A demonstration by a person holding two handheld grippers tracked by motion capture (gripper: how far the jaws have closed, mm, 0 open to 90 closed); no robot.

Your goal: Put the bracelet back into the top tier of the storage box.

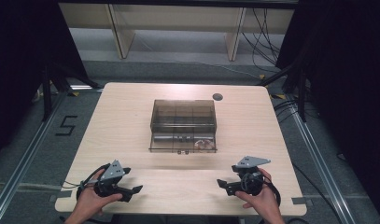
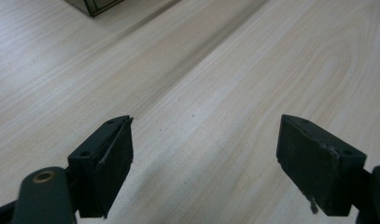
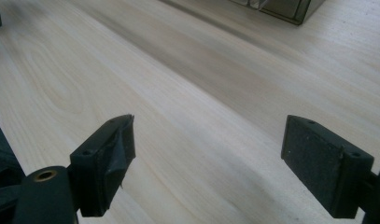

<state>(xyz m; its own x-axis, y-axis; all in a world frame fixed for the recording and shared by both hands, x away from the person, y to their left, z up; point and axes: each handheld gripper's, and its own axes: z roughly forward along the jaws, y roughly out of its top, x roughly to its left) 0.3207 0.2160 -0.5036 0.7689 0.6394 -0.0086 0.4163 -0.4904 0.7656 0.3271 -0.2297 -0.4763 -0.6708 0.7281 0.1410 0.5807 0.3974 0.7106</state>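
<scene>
Left hand: we see the left hand (image 1: 90,199) come in from the bottom edge of the high view, wrapped around the left gripper (image 1: 130,191) low over the near left part of the table, with the gripper aimed toward the table's middle.
Right hand: the right hand (image 1: 258,196) enters from the bottom edge too, holding the right gripper (image 1: 223,185) over the near right part, aimed inward toward the left one.
Left jaws: spread wide in the left gripper view, with bare wood between them and nothing held.
Right jaws: spread wide in the right gripper view, also with bare wood between them.
Box: a smoky translucent plastic organiser box with inner compartments (image 1: 183,125) sits at the middle of the pale wooden table (image 1: 127,121), well apart from both grippers and farther from us than they are.
Box from the grippers: a corner of it (image 2: 95,5) shows at the top edge of the left gripper view, and a corner (image 3: 290,9) at the top edge of the right gripper view, far beyond the jaws.
Contents: small items lie in the front compartments; we cannot tell what they are.
Count: two hands, two grippers, one box, one table.
Table mark: one dark round spot (image 1: 217,97) lies behind the box, to its right.
</scene>
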